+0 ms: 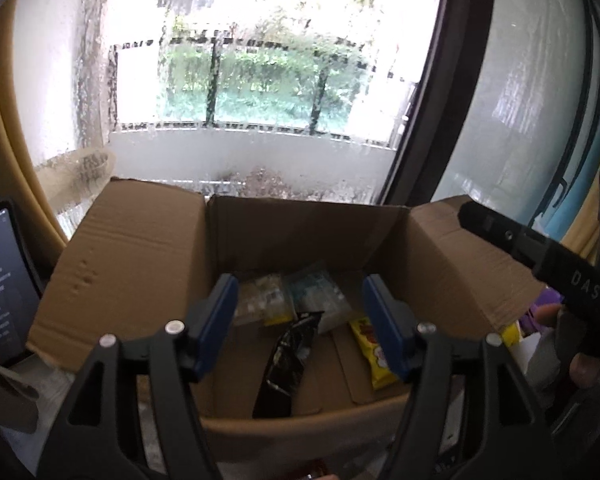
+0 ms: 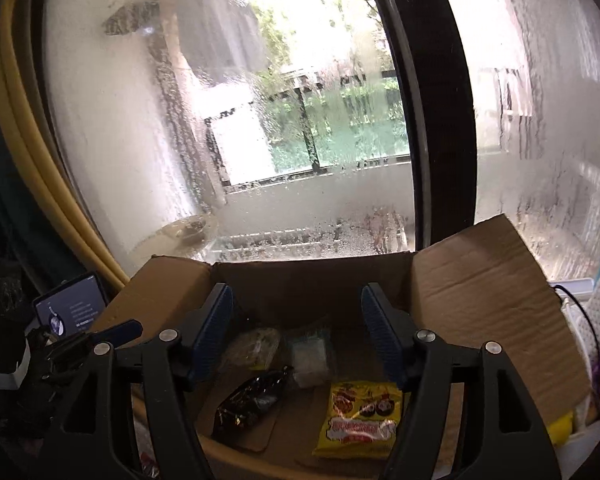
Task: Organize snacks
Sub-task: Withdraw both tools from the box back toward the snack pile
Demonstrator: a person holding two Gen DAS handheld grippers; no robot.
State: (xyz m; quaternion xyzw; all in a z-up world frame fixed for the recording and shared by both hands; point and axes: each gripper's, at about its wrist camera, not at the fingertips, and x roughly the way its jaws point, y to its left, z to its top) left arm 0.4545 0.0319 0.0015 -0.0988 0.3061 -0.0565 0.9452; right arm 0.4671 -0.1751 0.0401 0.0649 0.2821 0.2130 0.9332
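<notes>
Open cardboard box (image 1: pixel 284 240) sits against a rain-streaked window (image 1: pixel 260 80), flaps folded outward. Four snack packs lie on its floor: black packet (image 2: pixel 252 400) toward the near left, yellow packet (image 2: pixel 360 420) near right, a clear bag of pale pieces (image 2: pixel 256 346) and a clear bag with a teal label (image 2: pixel 310 354) side by side behind them.

Left gripper (image 1: pixel 300 320): jaws spread wide, holding nothing, above the box's near edge. Right gripper (image 2: pixel 298 332): jaws likewise wide apart and empty, above the box interior.

Tablet (image 1: pixel 2 284) with a lit screen stands left of the box.
</notes>
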